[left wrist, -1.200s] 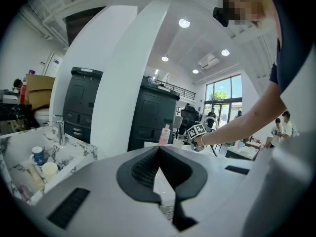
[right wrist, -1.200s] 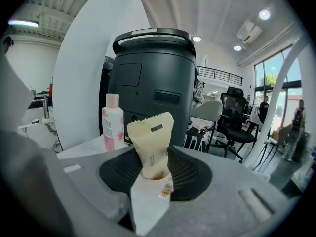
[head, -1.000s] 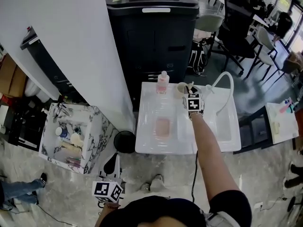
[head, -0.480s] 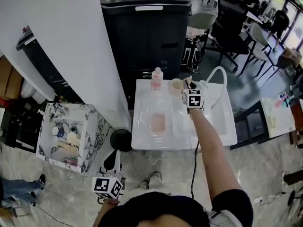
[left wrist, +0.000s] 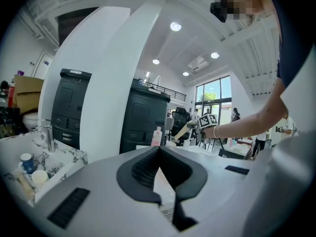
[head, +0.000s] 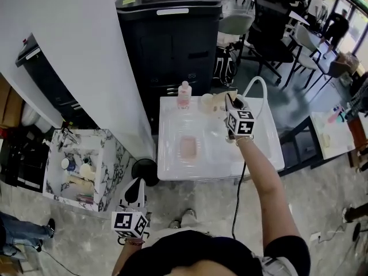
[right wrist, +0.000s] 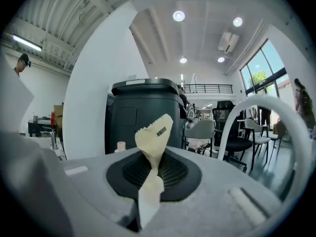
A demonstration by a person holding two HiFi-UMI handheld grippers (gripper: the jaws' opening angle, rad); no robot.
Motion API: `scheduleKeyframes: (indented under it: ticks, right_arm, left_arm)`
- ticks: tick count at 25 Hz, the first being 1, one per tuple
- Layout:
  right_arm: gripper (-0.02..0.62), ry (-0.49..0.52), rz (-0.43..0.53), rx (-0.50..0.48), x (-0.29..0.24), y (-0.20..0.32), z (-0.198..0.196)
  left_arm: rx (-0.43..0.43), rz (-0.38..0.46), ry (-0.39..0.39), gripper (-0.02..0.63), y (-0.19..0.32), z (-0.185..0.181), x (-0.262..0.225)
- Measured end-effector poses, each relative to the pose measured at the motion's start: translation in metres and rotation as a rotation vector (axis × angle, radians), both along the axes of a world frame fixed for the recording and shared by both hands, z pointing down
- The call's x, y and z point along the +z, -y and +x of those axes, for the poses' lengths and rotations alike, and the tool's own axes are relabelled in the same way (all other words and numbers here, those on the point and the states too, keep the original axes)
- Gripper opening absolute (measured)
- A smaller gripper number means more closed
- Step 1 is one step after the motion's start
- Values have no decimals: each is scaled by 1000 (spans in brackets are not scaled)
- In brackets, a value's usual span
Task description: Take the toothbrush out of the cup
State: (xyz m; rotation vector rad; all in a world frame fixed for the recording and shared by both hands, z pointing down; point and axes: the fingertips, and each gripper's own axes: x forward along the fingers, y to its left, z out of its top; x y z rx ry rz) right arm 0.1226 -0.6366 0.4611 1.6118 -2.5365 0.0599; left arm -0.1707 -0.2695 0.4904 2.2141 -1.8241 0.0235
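White table (head: 169, 165), small blurred cup (head: 207, 103) near toothbrush (right wrist: 154, 137) in jaws of right gripper (right wrist: 153, 174)

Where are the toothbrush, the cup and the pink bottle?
toothbrush (right wrist: 154, 135): right gripper view, on its head.
cup (head: 207, 103): head view, on its wall.
pink bottle (head: 184, 98): head view, on its body.

left gripper (left wrist: 159, 149), right gripper (right wrist: 154, 157): grey, black ribbed fingers (left wrist: 143, 170) | cube (head: 240, 122): black-white markers | sleeve (head: 283, 247): dark
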Motion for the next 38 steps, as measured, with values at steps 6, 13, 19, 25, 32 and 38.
scheduleKeyframes:
  ticks: [6, 13, 19, 25, 32, 38]
  right_arm:
    - [37, 62, 108, -49, -49, -65, 6]
    - [37, 100, 220, -70, -95, -149, 9]
    - [37, 79, 347, -88, -125, -219, 8]
    - [37, 42, 411, -70, -134, -280, 7]
    - [37, 56, 383, -31, -123, -328, 11]
    - [37, 83, 308, 15, -101, -356, 17]
  left_arm:
    - [22, 18, 10, 3, 8, -1, 0]
    - [74, 40, -2, 3, 14, 13, -5]
    - [106, 47, 2, 3, 15, 20, -7]
    - [111, 43, 19, 3, 8, 17, -6]
    - [105, 72, 84, 3, 4, 10, -11]
    - [95, 90, 83, 3, 5, 7, -18]
